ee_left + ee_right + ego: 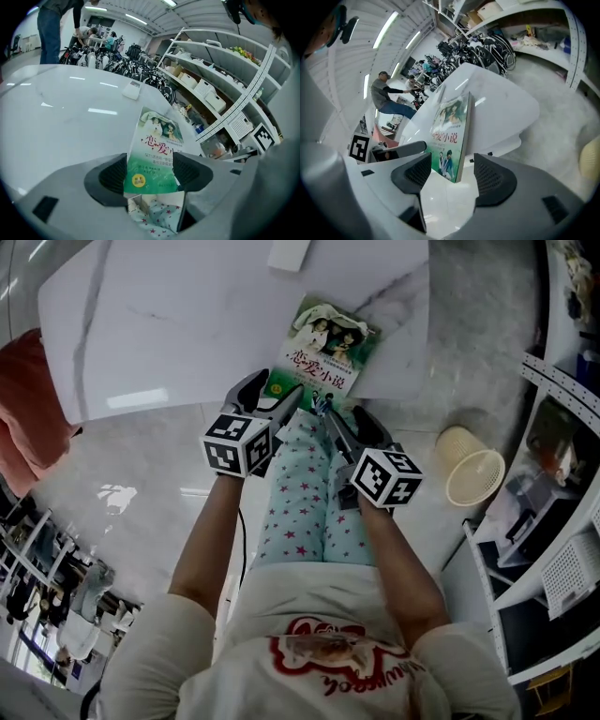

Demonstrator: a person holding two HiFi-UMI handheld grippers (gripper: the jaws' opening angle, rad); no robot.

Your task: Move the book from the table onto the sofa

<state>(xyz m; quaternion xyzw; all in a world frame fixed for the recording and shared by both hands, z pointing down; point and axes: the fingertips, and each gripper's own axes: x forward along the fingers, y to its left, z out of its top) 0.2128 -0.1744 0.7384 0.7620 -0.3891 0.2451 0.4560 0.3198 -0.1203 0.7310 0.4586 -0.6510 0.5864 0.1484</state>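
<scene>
A: Left gripper (150, 174): we log its jaws spread wide, pads pressing on nothing. The near end of the book (328, 345) shows in the gap between them.

B: Agreed. We place the book flat, cover up, at the near edge of the table (178, 324), toward its right corner. Green cover, two figures, red characters.

A: Does that end overhang the edge? We cannot tell from above.

B: In the left gripper view we note star-print trousers (302, 493) directly below it, so it lies right at the edge. Moving right: right gripper (449, 174), jaws likewise wide apart, empty. The book's corner and page edge stand ahead of the gap, touched by neither pad.

A: In the head view we see both grippers side by side at the book's near end, the left one at its left corner, the right one at its right.

B: Further right, off the table, we record a cream basket (474, 474) on the floor, then shelving (562, 512).
</scene>
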